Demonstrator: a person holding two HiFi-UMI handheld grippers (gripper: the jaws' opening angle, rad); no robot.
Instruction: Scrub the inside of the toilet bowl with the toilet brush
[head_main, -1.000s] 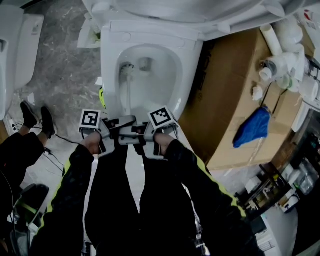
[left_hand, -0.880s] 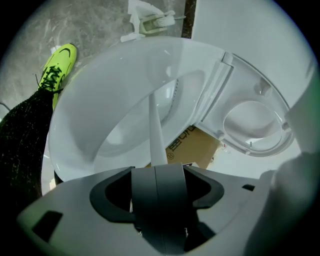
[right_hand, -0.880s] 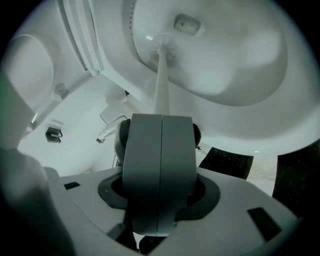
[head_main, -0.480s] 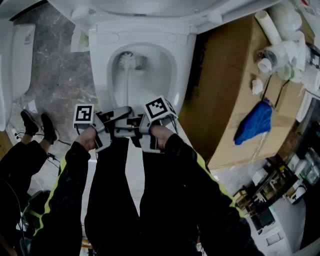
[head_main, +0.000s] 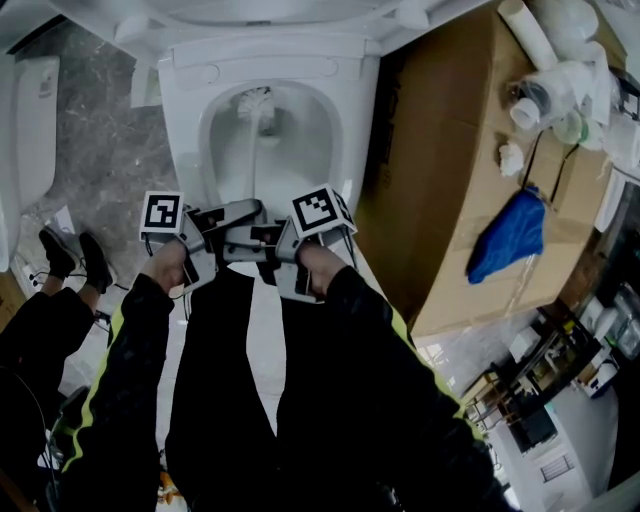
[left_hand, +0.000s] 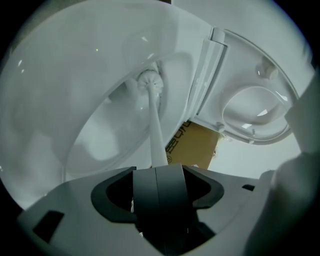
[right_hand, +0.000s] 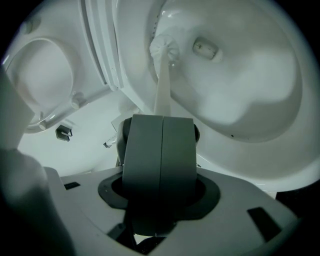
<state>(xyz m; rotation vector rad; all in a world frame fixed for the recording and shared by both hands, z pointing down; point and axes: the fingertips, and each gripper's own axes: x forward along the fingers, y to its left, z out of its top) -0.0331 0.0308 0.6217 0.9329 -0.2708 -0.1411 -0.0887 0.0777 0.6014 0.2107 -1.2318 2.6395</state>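
The white toilet bowl (head_main: 185, 130) stands open at the top of the head view. A white toilet brush has its bristle head (head_main: 256, 101) pressed against the bowl's back wall under the rim. Its thin handle (head_main: 255, 170) runs down to my grippers at the front rim. My left gripper (head_main: 240, 212) and right gripper (head_main: 262, 240) meet there, both shut on the handle. The left gripper view shows shut jaws (left_hand: 157, 172) with the handle rising to the brush head (left_hand: 150, 82). From the right gripper (right_hand: 162, 120), the brush head (right_hand: 164, 47) lies beside the bowl's outlet.
The raised seat and lid (left_hand: 255, 107) stand behind the bowl. A big cardboard box (head_main: 450, 180) hugs the toilet's right side, with a blue cloth (head_main: 510, 245) and white pipe fittings (head_main: 550, 70) on it. Another toilet (head_main: 35, 110) and someone's shoes (head_main: 75, 260) are at left.
The brush head has slid from the bowl's left wall round to the back wall under the rim. Both grippers stayed shut on the handle at the front rim.
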